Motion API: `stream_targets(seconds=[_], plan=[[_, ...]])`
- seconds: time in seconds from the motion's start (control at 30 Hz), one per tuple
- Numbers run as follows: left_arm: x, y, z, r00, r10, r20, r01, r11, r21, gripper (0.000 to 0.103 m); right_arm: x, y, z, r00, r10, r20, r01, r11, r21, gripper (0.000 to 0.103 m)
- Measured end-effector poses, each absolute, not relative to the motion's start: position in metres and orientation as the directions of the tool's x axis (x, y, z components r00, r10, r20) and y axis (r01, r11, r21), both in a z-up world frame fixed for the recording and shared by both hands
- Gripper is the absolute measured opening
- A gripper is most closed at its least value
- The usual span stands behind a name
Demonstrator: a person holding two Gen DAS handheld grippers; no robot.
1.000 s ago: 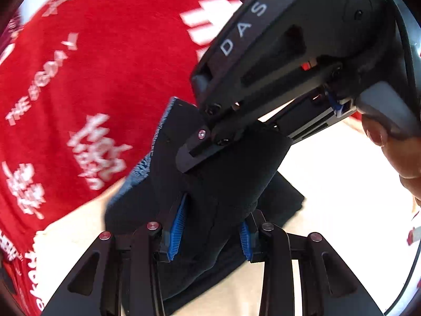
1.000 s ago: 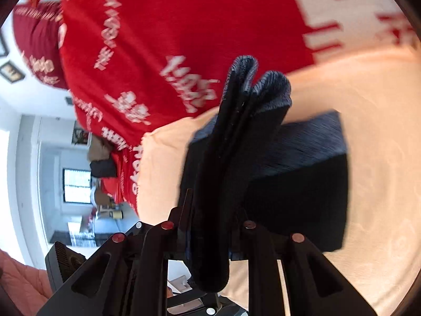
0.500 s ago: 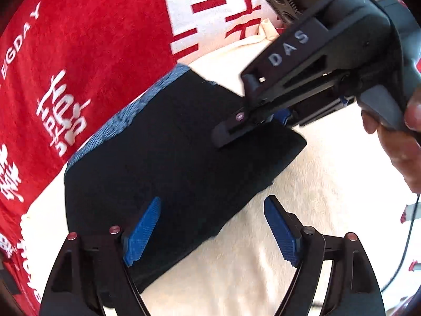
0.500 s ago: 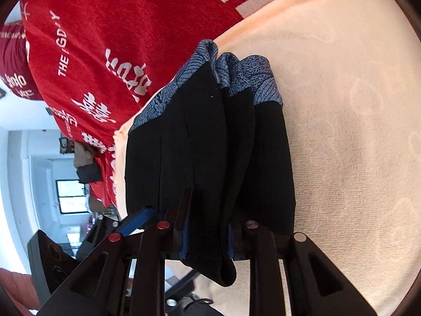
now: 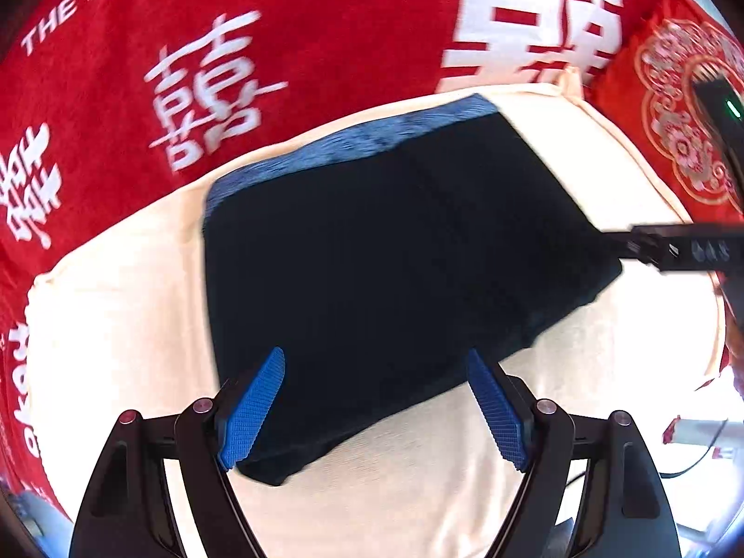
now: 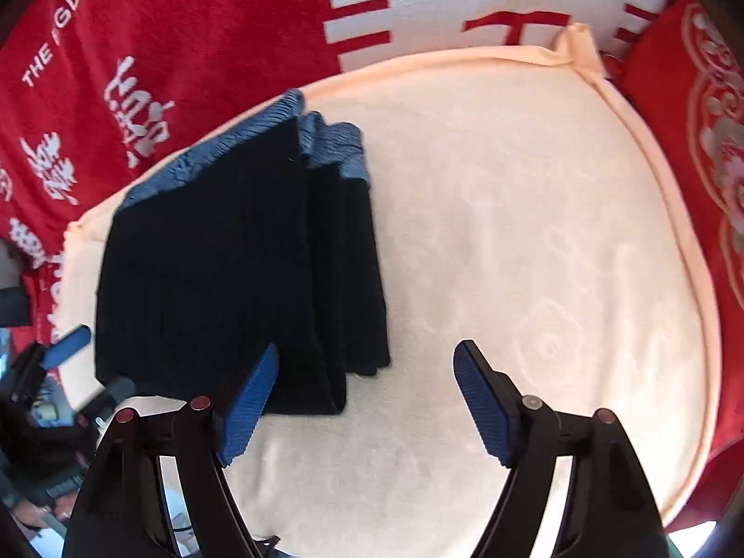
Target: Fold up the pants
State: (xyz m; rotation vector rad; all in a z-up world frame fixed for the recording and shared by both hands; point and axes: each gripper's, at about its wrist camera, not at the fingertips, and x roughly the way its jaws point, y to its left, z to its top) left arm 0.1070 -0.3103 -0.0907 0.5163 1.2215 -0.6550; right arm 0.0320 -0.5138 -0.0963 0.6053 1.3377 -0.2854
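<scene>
We note the pants point(image 5: 395, 251), dark soft knit with a blue ribbed waistband, folded into a layered rectangle on the cream cushion point(image 6: 534, 242) near its far-left edge. Left hand-held gripper point(image 5: 374, 411) gapes over them; right hand-held gripper point(image 6: 365, 402) spread wide beside them, empty. Red blanket point(image 5: 279, 23) behind.

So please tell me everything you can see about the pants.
The pants are black with a blue patterned band along the far edge, apparently soft fabric. They are folded into a compact flat rectangle of several stacked layers, whose edges show on the right side. They lie on the cream blanket, toward its left part, near the red cloth. Both the left claw and right claw are open; neither grips them.
</scene>
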Motion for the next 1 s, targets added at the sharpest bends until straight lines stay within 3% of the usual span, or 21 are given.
stream_targets(seconds=[0.27, 1.0], plan=[[0.138, -0.278, -0.104, 0.126, -0.103, -0.987, 0.651, 0.759, 0.003, 0.081, 0.016, -0.483, -0.076, 0.189, 0.103, -0.977, 0.589, 0.784, 0.197, 0.082], [0.174, -0.236, -0.103, 0.08, -0.138, -0.987, 0.569, 0.819, -0.069, 0.081, 0.035, -0.426, -0.065, 0.218, 0.17, -0.961, 0.545, 0.795, 0.264, 0.083]])
